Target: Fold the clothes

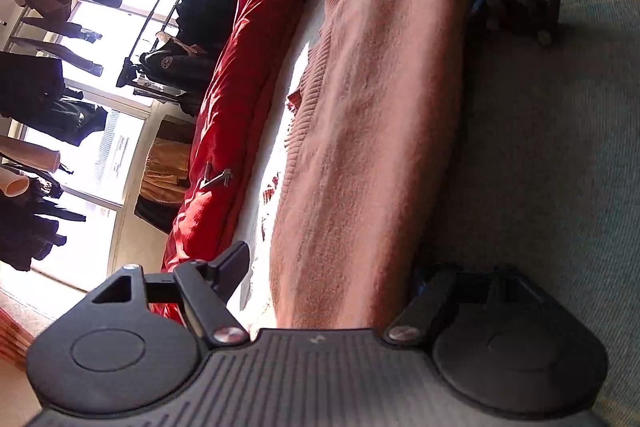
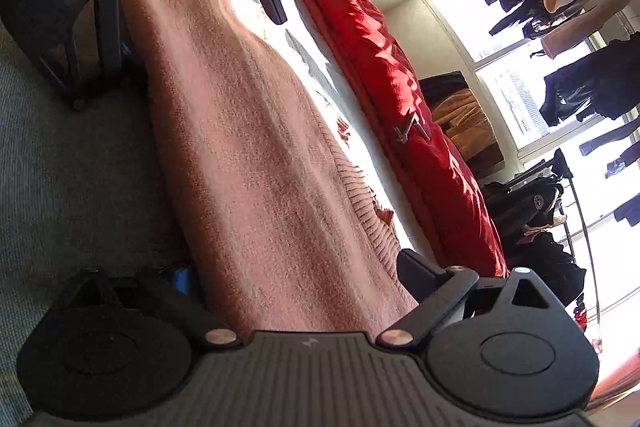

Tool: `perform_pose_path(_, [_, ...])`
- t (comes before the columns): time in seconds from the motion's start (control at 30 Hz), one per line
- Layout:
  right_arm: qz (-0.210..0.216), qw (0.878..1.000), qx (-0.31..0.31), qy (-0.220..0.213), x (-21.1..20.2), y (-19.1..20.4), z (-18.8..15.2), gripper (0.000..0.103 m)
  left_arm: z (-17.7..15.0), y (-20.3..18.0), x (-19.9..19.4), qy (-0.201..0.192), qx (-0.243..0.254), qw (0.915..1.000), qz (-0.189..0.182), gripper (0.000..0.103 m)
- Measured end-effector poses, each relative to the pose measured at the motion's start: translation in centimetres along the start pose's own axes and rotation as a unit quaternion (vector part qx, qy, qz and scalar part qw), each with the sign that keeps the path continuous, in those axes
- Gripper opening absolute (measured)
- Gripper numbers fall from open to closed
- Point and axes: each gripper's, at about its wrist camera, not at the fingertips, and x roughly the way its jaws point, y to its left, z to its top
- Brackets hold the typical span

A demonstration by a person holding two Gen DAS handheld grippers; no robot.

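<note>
Both pairs of fingers stand apart, straddling the pink knit sweater (image 1: 360,131): our left gripper (image 1: 332,275) at the bottom of its frame, our right gripper (image 2: 288,275) likewise, each at one end of the long band of fabric lying on grey bedding (image 1: 540,187). We judge both should close on all layers at matching edges, then lift evenly so the knit doesn't sag. A red quilt (image 1: 240,99) lies alongside, at centre-left.
</note>
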Motion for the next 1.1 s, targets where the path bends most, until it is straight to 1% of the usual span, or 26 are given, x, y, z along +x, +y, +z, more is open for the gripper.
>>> perform_pose_path(0.13, [-0.033, 0.998, -0.013, 0.048, -0.6, -1.7, -4.4, 0.097, -2.7, 0.8, -0.2, 0.033, -0.017, 0.9993, 0.006, 0.078])
perform_pose_path(0.23, [-0.048, 0.996, -0.011, 0.079, -0.8, -2.8, -7.1, 0.097, -3.5, 1.1, -0.2, 0.046, -0.026, 0.9986, 0.006, 0.078])
perform_pose_path(0.27, [-0.052, 0.995, -0.01, 0.081, -0.8, -2.9, -7.6, 0.097, -3.5, 1.1, -0.2, 0.048, -0.024, 0.9985, 0.007, 0.078])
perform_pose_path(0.37, [-0.069, 0.995, -0.013, 0.07, -0.7, -2.7, -8.0, 0.096, -2.9, 0.7, 0.1, 0.047, -0.006, 0.9987, 0.018, 0.078])
perform_pose_path(0.47, [-0.087, 0.994, -0.041, 0.057, 0.2, -1.6, -7.1, 0.095, -1.9, 0.5, 0.8, 0.043, 0.007, 0.9988, 0.024, 0.078])
perform_pose_path(0.57, [-0.087, 0.994, -0.046, 0.047, 1.7, -1.5, -5.7, 0.095, -1.6, 0.6, 1.4, 0.04, 0.003, 0.9989, 0.022, 0.078])
perform_pose_path(0.63, [-0.081, 0.995, -0.038, 0.046, 2.1, -1.8, -5.6, 0.095, -1.9, 0.6, 1.3, 0.039, -0.008, 0.999, 0.02, 0.078])
perform_pose_path(0.67, [-0.077, 0.995, -0.032, 0.046, 2.1, -2.0, -5.7, 0.092, -2.2, 0.6, 1.1, 0.037, -0.014, 0.999, 0.022, 0.078])
perform_pose_path(0.7, [-0.068, 0.996, -0.025, 0.047, 1.8, -2.1, -6.0, 0.083, -2.4, 0.6, 0.8, 0.036, -0.017, 0.9989, 0.022, 0.077])
perform_pose_path(0.73, [-0.064, 0.996, -0.026, 0.05, 1.6, -2.0, -6.2, 0.079, -2.6, 0.6, 0.7, 0.036, -0.019, 0.9989, 0.023, 0.076])
perform_pose_path(0.8, [-0.063, 0.996, -0.04, 0.057, 1.3, -1.7, -6.8, 0.067, -3.0, 0.3, 0.3, 0.032, -0.014, 0.999, 0.027, 0.074])
perform_pose_path(0.83, [-0.063, 0.995, -0.047, 0.06, 1.2, -1.5, -7.1, 0.064, -3.0, 0.2, 0.2, 0.03, -0.011, 0.9991, 0.028, 0.073])
perform_pose_path(0.87, [-0.063, 0.995, -0.054, 0.063, 1.0, -1.3, -7.3, 0.059, -3.0, 0.1, 0.2, 0.029, -0.009, 0.9992, 0.028, 0.072])
perform_pose_path(0.9, [-0.063, 0.994, -0.061, 0.066, 0.9, -1.1, -7.6, 0.055, -2.9, 0.1, 0.3, 0.029, -0.006, 0.9993, 0.024, 0.068])
perform_pose_path(0.93, [-0.063, 0.993, -0.068, 0.069, 0.8, -0.9, -7.9, 0.054, -2.7, 0.0, 0.4, 0.032, -0.005, 0.9993, 0.02, 0.062])
perform_pose_path(0.97, [-0.062, 0.993, -0.073, 0.073, 0.9, -0.7, -7.9, 0.05, -2.5, 0.0, 0.7, 0.036, -0.004, 0.9992, 0.014, 0.059])
perform_pose_path(1.03, [-0.058, 0.992, -0.082, 0.082, 1.5, -0.5, -7.7, 0.036, -2.2, -0.1, 0.9, 0.044, -0.002, 0.999, -0.003, 0.033])
perform_pose_path(1.07, [-0.057, 0.991, -0.086, 0.086, 1.9, -0.4, -7.6, 0.02, -2.1, -0.4, 0.8, 0.046, 0.0, 0.9989, -0.009, 0.027])
perform_pose_path(1.1, [-0.055, 0.99, -0.09, 0.091, 2.2, -0.3, -7.5, 0.016, -2.1, -0.7, 0.7, 0.047, 0.007, 0.9988, -0.013, 0.017])
